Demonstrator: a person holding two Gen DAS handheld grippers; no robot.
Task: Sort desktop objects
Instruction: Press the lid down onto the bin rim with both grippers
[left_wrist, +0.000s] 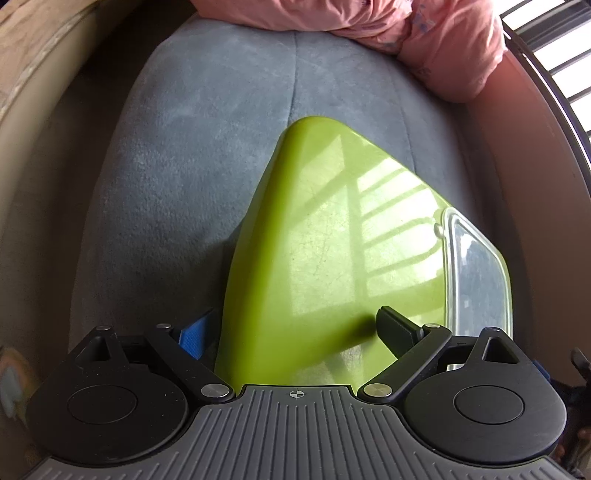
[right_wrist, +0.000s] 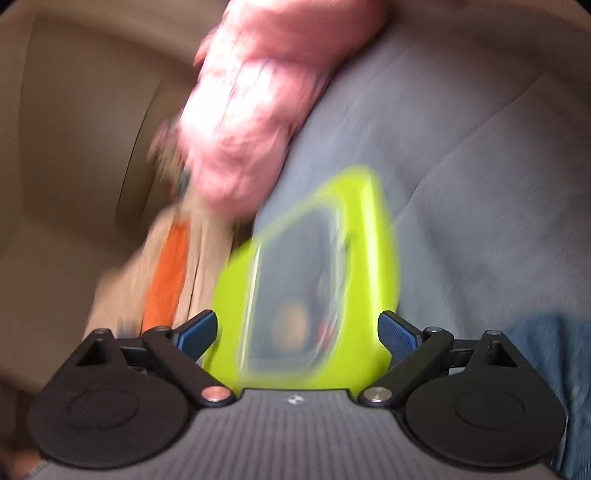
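A lime-green box (left_wrist: 332, 236) with a clear window lid (left_wrist: 476, 273) fills the left wrist view. My left gripper (left_wrist: 295, 332) stands around its near end, one blue pad (left_wrist: 194, 334) on the left side and one finger (left_wrist: 397, 326) over the green face; the jaws are wide and contact is unclear. In the blurred right wrist view the same green box (right_wrist: 369, 258) with its clear lid (right_wrist: 295, 295) sits between the fingers of my right gripper (right_wrist: 297, 332), blue pads (right_wrist: 197, 332) on each side, apparently touching. Small things show dimly inside.
Grey-blue fabric (left_wrist: 207, 155) lies behind the box. The person's pink sleeve (left_wrist: 424, 37) is at the top, blurred in the right wrist view (right_wrist: 251, 110). An orange strip (right_wrist: 166, 284) on a beige surface lies left of the box. Window bars (left_wrist: 554, 55) are at right.
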